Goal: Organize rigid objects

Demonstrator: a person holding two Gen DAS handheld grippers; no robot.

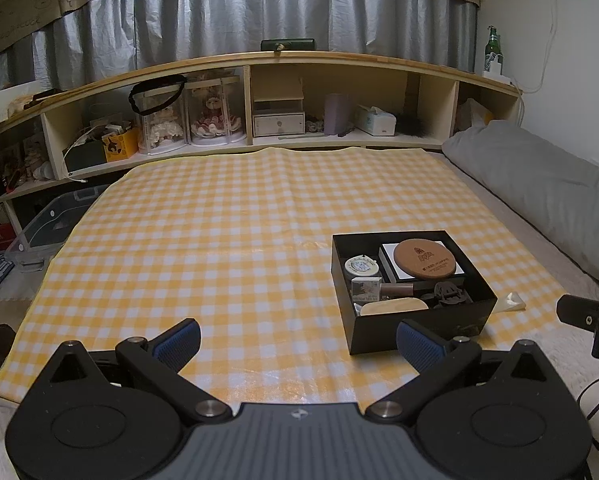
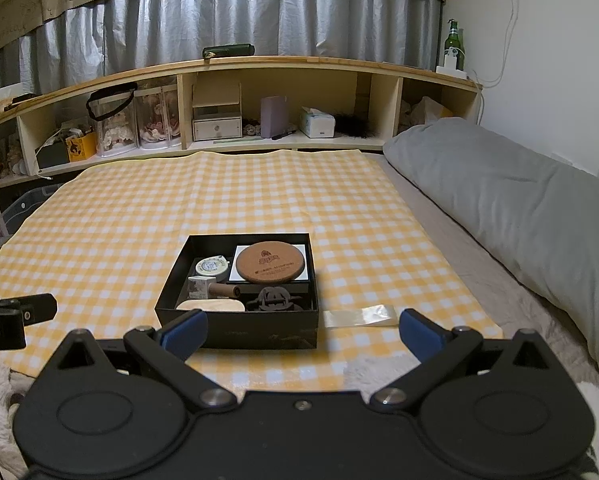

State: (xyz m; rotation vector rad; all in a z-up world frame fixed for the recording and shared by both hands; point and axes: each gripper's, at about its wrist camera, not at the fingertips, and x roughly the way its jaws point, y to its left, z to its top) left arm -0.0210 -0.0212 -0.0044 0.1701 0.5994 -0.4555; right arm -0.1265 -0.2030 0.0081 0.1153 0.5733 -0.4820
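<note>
Black box w/ cork coaster inside on checked cloth, L gripper & R gripper jaws wide, both empty

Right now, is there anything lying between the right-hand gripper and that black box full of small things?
Nothing visible does. The right gripper is open and holds nothing, and the black rectangular box sits just ahead of its left finger on the yellow checked cloth. A clear plastic wrapper lies right of the box, off the path.
</note>
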